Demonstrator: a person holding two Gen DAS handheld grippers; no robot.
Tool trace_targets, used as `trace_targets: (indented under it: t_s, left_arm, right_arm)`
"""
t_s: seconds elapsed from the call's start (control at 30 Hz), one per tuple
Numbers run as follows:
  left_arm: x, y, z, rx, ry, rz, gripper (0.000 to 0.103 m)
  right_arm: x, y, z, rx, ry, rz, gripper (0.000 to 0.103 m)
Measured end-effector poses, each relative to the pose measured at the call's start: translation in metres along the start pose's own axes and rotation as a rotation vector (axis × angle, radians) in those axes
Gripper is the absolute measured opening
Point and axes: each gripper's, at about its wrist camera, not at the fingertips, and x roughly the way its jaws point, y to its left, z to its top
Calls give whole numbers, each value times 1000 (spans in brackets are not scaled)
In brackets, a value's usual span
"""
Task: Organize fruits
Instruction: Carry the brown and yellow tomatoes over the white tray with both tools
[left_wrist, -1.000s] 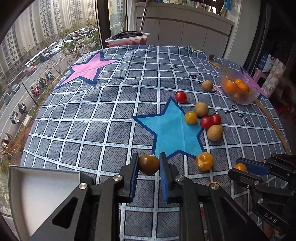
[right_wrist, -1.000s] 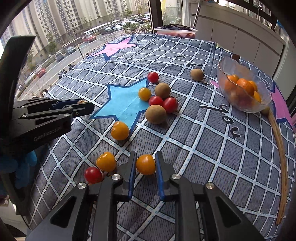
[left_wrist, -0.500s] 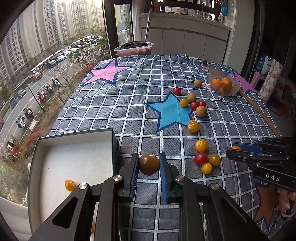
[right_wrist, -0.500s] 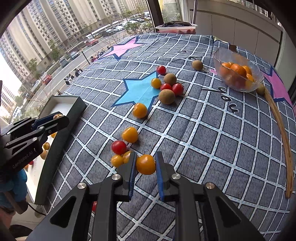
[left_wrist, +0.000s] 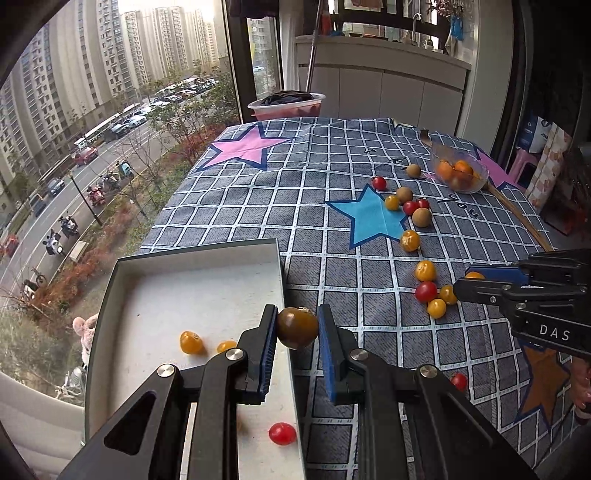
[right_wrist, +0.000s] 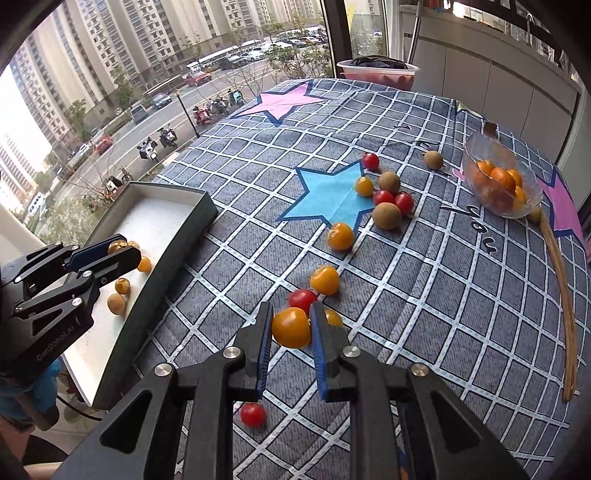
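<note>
My left gripper (left_wrist: 297, 328) is shut on a dark brown-green tomato (left_wrist: 297, 328) and holds it above the right rim of the white tray (left_wrist: 199, 284). The tray also shows in the right wrist view (right_wrist: 147, 221), with several small yellow and red fruits in it. My right gripper (right_wrist: 291, 328) is shut on an orange tomato (right_wrist: 291, 328) above the checked cloth. Loose red, yellow and brown fruits (right_wrist: 386, 216) lie scattered around the blue star (right_wrist: 332, 199). The left gripper shows in the right wrist view (right_wrist: 122, 254) over the tray.
A glass bowl (right_wrist: 498, 184) of orange fruit stands at the far right, beside a long wooden stick (right_wrist: 561, 280). A pink tub (left_wrist: 286, 107) stands at the table's far edge by the window. A red tomato (right_wrist: 253, 414) lies below my right gripper.
Both grippers have pulled back and up with their fruits. The left one has moved left, so the tray now lies under it. The table looks farther away.
</note>
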Motion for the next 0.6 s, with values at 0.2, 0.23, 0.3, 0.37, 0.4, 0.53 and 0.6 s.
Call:
trace_targets:
  t_s: [0.2,0.23,0.3,0.37,0.4,0.53,0.6]
  left_arm:
    - [-6,36,-10,-51,-7,34,23]
    - [-6,43,-12,-56,-7,44,23]
    - [-5,58,-16,-64,-2,75,23]
    - [-2,74,-20,-80,5,101,23]
    - [0,83,-22,-94,10,108,23]
    - [10,113,-28,-159,37,132,23]
    - [17,124,-30,-181,53,143,23]
  right_arm:
    - [7,32,11,-48,16,23,22]
    - [8,37,14,-55,18,28,22]
    - [12,49,20,-70,22,41,22]
    - [17,61,26,-85,26,50,22]
    - [20,66,29,-92,30,55,22]
    - [36,88,43,-118,50,77,22]
    - [47,97,49,-120,66,87,22]
